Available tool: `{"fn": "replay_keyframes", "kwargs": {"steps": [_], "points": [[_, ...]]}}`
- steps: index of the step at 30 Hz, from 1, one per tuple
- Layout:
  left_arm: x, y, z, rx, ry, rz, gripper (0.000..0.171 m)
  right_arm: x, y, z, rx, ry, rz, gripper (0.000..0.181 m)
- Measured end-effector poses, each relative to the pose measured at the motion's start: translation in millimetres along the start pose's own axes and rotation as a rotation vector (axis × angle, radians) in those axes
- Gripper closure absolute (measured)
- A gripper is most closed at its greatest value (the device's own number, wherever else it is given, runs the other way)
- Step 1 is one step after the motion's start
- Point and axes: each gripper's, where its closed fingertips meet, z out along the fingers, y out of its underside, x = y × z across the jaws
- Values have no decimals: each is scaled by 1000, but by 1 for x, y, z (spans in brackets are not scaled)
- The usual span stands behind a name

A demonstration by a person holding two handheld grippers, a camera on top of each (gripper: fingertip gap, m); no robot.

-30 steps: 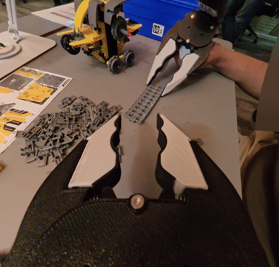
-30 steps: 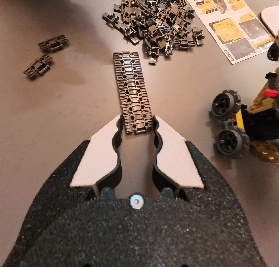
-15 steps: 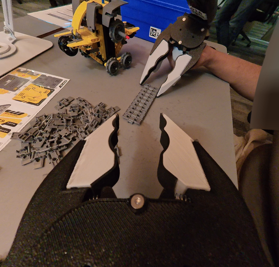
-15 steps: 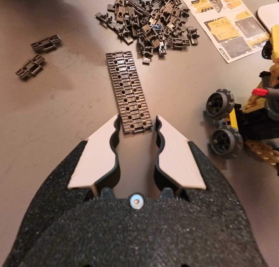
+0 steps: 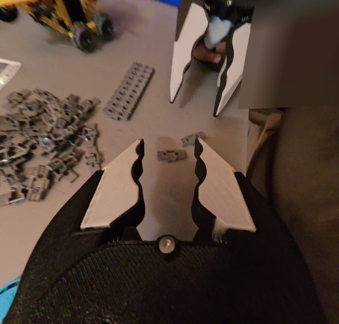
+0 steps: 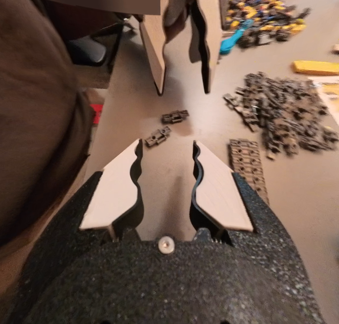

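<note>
left tongs point(image 5: 168, 141): apart, empty, over loose links point(image 5: 172, 154) | right tongs point(image 6: 166, 143): apart, empty

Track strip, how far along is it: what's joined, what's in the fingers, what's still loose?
Done: one joined track strip lies flat on the table. In hand: nothing; the left gripper and right gripper are both open, facing each other over two loose links. Left: those two links and the big pile of unjoined links beside the strip.
</note>
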Motion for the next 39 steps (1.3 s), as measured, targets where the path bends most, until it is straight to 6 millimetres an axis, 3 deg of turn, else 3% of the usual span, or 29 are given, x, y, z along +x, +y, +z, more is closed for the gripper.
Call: {"fn": "replay_keyframes", "kwargs": {"steps": [5,14,19,23,28,34,36,39], "points": [[5,32,17,-163,-51,32,113,-7,8,24,-110,-136,-111,127],[3,36,24,-178,-61,35,117,-21,8,45,-167,-239,-181,136],[11,36,25,-176,-42,91,134,-19,12,40,-174,-160,-113,146],[23,33,28,-166,-6,148,134,-17,18,34,-191,-64,-10,147],[21,34,30,-184,-9,131,128,-15,24,25,-220,76,128,150],[21,35,30,-186,-4,118,128,-20,32,12,-182,192,232,181],[21,34,30,-186,-3,116,128,-20,34,8,-158,210,303,181],[21,34,30,-186,-3,116,128,-21,27,4,-104,227,316,163]]}}
